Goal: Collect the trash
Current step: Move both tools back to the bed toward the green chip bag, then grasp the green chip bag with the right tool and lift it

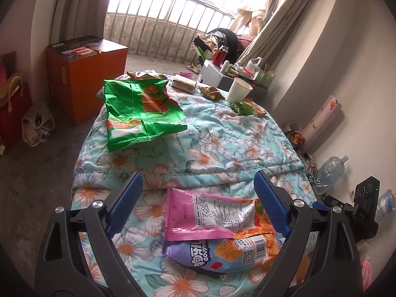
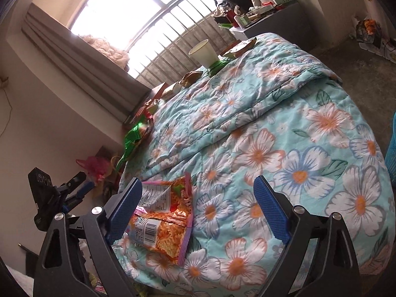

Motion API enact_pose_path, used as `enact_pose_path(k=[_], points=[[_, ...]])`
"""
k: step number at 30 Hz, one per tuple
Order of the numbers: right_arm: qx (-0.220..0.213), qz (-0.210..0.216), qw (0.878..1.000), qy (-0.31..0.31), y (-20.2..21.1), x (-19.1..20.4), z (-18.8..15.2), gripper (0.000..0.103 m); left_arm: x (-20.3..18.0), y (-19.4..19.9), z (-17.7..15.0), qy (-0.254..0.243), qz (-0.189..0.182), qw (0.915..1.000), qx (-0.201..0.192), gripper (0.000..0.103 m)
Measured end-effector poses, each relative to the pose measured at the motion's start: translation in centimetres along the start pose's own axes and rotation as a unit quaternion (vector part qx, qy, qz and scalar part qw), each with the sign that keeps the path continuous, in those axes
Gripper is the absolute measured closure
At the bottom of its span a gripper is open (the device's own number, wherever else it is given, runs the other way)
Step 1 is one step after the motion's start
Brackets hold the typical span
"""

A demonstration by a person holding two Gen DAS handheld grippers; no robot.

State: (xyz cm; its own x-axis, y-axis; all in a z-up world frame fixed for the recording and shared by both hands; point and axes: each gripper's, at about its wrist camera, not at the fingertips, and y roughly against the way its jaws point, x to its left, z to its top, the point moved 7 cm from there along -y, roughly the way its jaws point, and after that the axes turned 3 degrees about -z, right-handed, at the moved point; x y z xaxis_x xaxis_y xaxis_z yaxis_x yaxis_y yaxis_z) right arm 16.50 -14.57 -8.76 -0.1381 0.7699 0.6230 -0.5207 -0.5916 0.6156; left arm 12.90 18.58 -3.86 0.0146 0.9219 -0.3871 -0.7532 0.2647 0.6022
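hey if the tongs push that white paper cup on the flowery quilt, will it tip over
Probably. The white paper cup stands upright on a soft, rumpled quilt, so its footing looks unsteady. It seems light and thin-walled, so a squeeze would likely crush it. Whether it is empty cannot be seen.

Printed "GOUYA" in white Latin letters, under large Chinese characters too distorted to read, on the crinkled purple-and-orange foil snack packet (image 1: 222,247). Stamped "2025", further digits unclear, on the pink plastic wrapper (image 1: 208,212) lying on top of that packet. Printed "50" on the crumpled green foil bag (image 1: 138,113) well beyond it.
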Motion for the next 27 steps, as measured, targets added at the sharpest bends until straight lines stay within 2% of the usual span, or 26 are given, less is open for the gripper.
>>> enact_pose_path(k=[3,8,12,15,17,20,23,27], points=[[0.021,0.007,1.0,0.0,-1.2,0.7,-0.7,0.017,1.0,-0.3,0.1,0.007,0.006,1.0,-0.001,0.016],[0.043,0.012,0.999,0.004,-2.6,1.6,-1.1,0.02,2.2,-1.1,-0.2,0.027,-0.007,0.9996,0.008,0.016],[0.05,0.064,0.997,0.0,-3.3,4.1,1.6,0.022,2.3,-2.0,-0.9,0.022,-0.015,0.9994,0.024,0.016],[0.074,0.116,0.991,0.004,-5.6,7.4,4.7,0.024,2.7,-2.4,-1.4,0.017,-0.015,0.9994,0.027,0.016],[0.106,0.14,0.984,0.009,-8.6,10.0,6.5,0.026,3.0,-2.5,-1.7,0.015,-0.015,0.9994,0.028,0.016],[0.158,0.151,0.976,0.016,-14.2,13.1,8.2,0.028,3.7,-2.6,-2.3,0.014,-0.015,0.9992,0.034,0.016],[0.212,0.136,0.968,0.019,-20.9,15.1,9.1,0.03,4.4,-2.8,-2.9,0.018,-0.016,0.9988,0.043,0.016],[0.258,0.093,0.961,0.023,-28.5,15.5,9.4,0.037,5.1,-3.2,-3.8,0.026,-0.024,0.9976,0.06,0.016]])
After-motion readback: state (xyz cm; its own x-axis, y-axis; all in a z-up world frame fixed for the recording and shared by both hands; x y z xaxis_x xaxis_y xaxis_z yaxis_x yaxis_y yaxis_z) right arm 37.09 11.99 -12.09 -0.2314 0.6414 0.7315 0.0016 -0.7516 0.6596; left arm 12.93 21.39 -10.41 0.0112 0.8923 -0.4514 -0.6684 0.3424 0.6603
